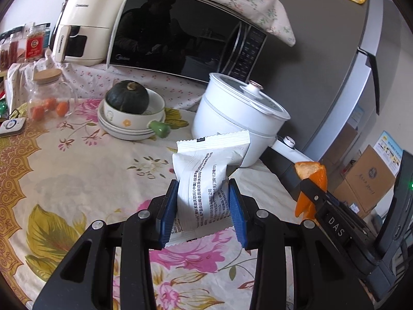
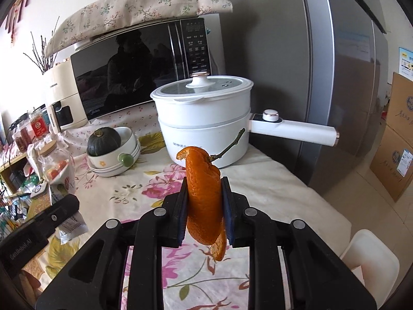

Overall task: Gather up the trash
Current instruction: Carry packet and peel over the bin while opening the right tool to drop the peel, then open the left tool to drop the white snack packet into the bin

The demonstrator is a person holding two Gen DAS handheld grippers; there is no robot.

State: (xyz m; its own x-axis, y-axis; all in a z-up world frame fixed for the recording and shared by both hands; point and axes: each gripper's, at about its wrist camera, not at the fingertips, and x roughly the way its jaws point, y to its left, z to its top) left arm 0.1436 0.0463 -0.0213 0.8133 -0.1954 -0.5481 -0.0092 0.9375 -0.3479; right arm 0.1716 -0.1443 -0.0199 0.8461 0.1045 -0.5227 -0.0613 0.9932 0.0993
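Observation:
My left gripper (image 1: 203, 193) is shut on a white snack wrapper (image 1: 206, 175) with black print and holds it above the floral tablecloth (image 1: 64, 180). My right gripper (image 2: 204, 193) is shut on a piece of orange peel (image 2: 204, 193) with a thin stem, held above the table. The right gripper with the peel (image 1: 312, 175) also shows at the right edge of the left wrist view. The left gripper (image 2: 46, 222) shows at the lower left of the right wrist view, with the wrapper (image 2: 72, 226) partly hidden behind it.
A white electric pot (image 2: 206, 121) with a long handle stands at the back right of the table. A dark squash in stacked bowls (image 1: 131, 113), a glass jar (image 1: 51, 95), a microwave (image 1: 180, 36) and an air fryer are behind. A fridge (image 2: 348, 64) and cardboard boxes (image 2: 395, 139) are right.

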